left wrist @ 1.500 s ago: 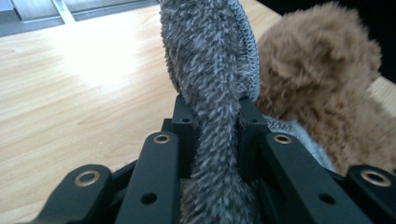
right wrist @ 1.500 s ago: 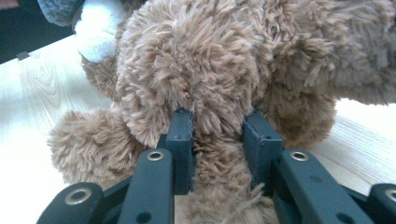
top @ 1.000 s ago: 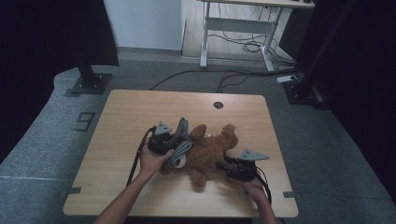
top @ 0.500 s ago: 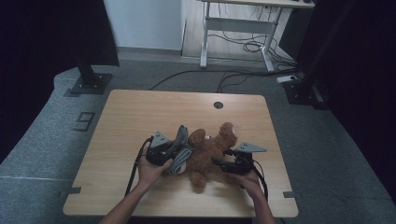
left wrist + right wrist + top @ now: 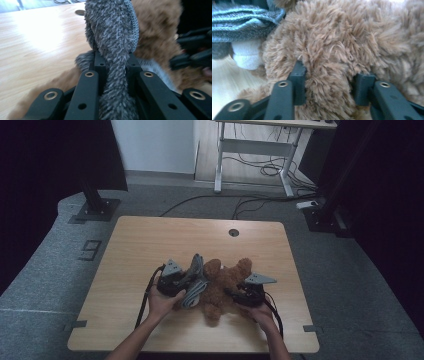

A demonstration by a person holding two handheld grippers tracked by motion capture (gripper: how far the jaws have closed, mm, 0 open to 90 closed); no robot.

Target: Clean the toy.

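- The wooden table [image 5: 150, 240] takes up the middle of the high view, bare but for the work at its near edge; a round cable hole [image 5: 233, 232] sits at its far side.
- On the grey floor left of the table a marking [image 5: 90, 250] reads like a "9"; no brand or label can be read on the toy, the cloth or the grippers.
- The brown plush bear [image 5: 222, 282] lies near the table's near edge, about the middle, between the two hands. Its face cannot be made out from above, and close up its fur is blurred.
- The grey knitted garment [image 5: 195, 282] lies touching the bear's left side. In the left gripper view a bunched strip of it [image 5: 112, 50] rises and is cut off at the top edge; its shape is hard to tell.
- The left gripper [image 5: 172, 282] is clamped tight on that grey strip, its jaws pressed into the fabric on both sides.
- The right gripper [image 5: 245, 295] has just been closing; its jaws sink into a fold of the bear's fur [image 5: 327, 82] and pinch it, their tips half buried.
- A white patch [image 5: 245, 56] under the grey cloth is too blurred to identify.
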